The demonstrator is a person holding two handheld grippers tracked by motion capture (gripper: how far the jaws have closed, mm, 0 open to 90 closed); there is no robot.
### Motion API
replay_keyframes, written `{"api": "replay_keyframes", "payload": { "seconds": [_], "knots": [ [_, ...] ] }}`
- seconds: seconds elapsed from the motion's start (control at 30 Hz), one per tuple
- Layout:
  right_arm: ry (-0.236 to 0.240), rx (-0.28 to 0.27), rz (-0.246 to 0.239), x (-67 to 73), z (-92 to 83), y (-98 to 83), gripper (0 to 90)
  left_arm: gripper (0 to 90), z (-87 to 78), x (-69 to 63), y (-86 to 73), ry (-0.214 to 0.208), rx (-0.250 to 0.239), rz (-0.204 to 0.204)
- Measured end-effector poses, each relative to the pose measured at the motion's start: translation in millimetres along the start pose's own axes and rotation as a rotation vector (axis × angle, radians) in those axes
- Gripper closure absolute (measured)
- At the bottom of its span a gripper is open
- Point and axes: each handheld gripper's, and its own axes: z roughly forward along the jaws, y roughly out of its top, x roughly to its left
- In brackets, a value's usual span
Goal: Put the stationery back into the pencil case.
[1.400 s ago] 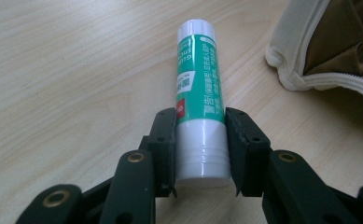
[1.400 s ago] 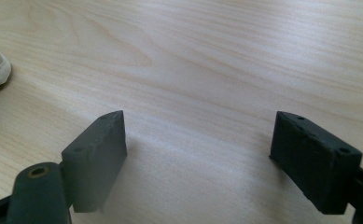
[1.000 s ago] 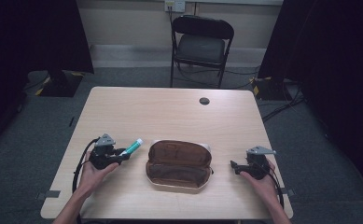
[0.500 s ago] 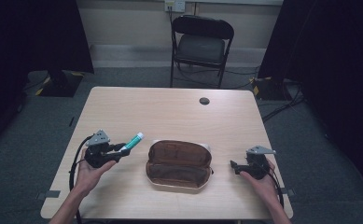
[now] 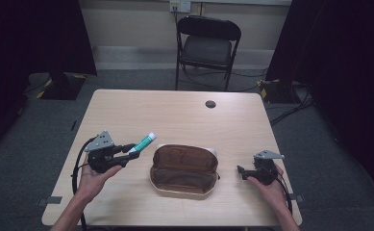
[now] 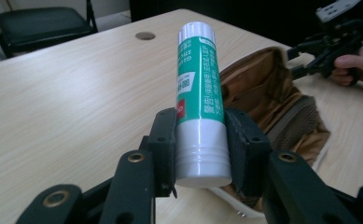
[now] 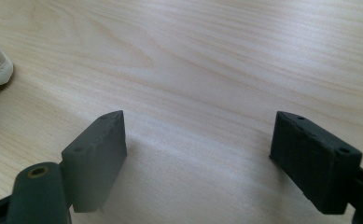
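- Green-and-white glue stick clamped near its white base by the left gripper, cap end tilted up and away, lifted off the table.
- Just beside the stick in the high view, a brown pouch lying unzipped on the table, its inside too dim to read.
- Right gripper resting low over bare wood right of the pouch, jaws spread wide, nothing between them.
- Farther back, a small dark hole in the tabletop, then a black folding chair.
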Motion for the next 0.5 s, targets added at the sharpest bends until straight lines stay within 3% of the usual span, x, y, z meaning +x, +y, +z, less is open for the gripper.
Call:
{"api": "replay_keyframes", "payload": {
  "seconds": [0.2,0.5],
  "knots": [
    [0.002,-0.002,-0.004,-0.5,0.6,0.3,17.3,65.5,5.4,-19.6,10.4,-0.06,-0.019,0.036],
    [0.001,-0.002,-0.004,-0.3,0.8,0.5,17.3,65.5,24.7,-47.5,27.2,-0.132,0.028,0.11]
  ]
}}
